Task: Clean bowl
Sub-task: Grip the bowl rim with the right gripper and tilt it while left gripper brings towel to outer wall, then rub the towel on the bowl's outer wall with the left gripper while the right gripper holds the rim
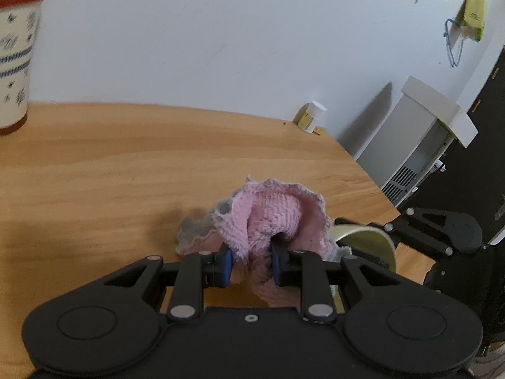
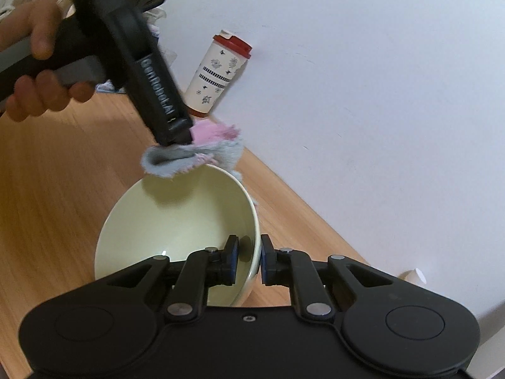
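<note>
A pale yellow-green bowl (image 2: 176, 221) is lifted off the wooden table (image 2: 47, 189) and tipped, its inside facing the right wrist camera. My right gripper (image 2: 248, 259) is shut on the bowl's near rim, one pad inside and one outside. My left gripper (image 1: 252, 254) is shut on a bunched pink and grey cloth (image 1: 268, 211). In the right wrist view the left gripper (image 2: 178, 135) comes down from the upper left, and the cloth (image 2: 202, 151) rests on the bowl's far rim. In the left wrist view only an edge of the bowl (image 1: 369, 240) shows behind the cloth.
A white patterned tumbler with a red lid (image 2: 217, 72) stands by the wall. A small white-capped jar (image 1: 311, 115) sits at the table's far edge. A white appliance (image 1: 419, 145) stands beyond the table's right side. A person's hand (image 2: 38, 63) grips the left gripper's handle.
</note>
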`<state>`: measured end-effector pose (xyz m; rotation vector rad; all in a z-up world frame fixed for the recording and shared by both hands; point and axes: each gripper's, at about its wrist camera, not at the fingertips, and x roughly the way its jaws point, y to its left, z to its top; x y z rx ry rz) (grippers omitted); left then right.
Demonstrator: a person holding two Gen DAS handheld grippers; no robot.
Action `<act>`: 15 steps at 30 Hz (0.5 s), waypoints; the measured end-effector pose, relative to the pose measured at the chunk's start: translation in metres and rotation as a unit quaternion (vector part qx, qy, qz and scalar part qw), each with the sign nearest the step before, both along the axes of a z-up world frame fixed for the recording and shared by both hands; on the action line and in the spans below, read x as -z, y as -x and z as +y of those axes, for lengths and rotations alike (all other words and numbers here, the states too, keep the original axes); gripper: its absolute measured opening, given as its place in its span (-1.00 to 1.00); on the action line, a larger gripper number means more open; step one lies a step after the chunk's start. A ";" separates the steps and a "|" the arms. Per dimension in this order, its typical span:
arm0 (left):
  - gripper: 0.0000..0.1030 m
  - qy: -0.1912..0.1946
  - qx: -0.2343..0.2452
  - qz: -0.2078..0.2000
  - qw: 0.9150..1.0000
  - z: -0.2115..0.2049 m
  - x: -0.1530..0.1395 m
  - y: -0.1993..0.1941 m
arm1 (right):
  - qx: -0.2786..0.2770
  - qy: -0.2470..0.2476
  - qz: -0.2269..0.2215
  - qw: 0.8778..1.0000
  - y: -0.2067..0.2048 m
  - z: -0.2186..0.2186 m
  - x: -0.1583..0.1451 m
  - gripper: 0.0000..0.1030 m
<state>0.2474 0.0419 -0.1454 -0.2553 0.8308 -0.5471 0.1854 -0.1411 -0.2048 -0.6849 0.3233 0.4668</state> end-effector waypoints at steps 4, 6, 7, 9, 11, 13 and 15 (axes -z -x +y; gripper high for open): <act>-0.59 0.011 -0.004 0.005 1.000 0.004 0.002 0.004 | 0.013 -0.016 0.001 1.000 0.000 0.001 0.001 -0.62; -0.62 0.014 -0.006 0.006 1.000 0.005 0.002 0.005 | 0.017 -0.022 0.004 1.000 0.000 -0.003 -0.002 -0.61; -0.62 0.016 -0.006 0.006 1.000 0.005 0.002 0.006 | 0.018 -0.025 0.005 1.000 0.000 -0.005 -0.003 -0.61; -0.65 0.020 -0.005 0.002 1.000 0.003 -0.001 0.003 | 0.019 -0.035 0.009 0.999 0.000 -0.007 -0.006 -0.61; -0.65 0.024 -0.005 0.000 1.000 0.002 -0.002 0.001 | 0.020 -0.049 0.013 0.998 0.000 -0.019 -0.010 -0.61; -0.66 0.026 -0.005 -0.001 1.000 0.001 -0.003 -0.001 | 0.022 -0.061 0.018 0.998 0.001 -0.030 -0.014 -0.61; -0.65 0.035 -0.007 0.001 0.999 0.001 -0.005 -0.003 | 0.021 -0.071 0.024 0.997 -0.002 -0.030 -0.015 -0.60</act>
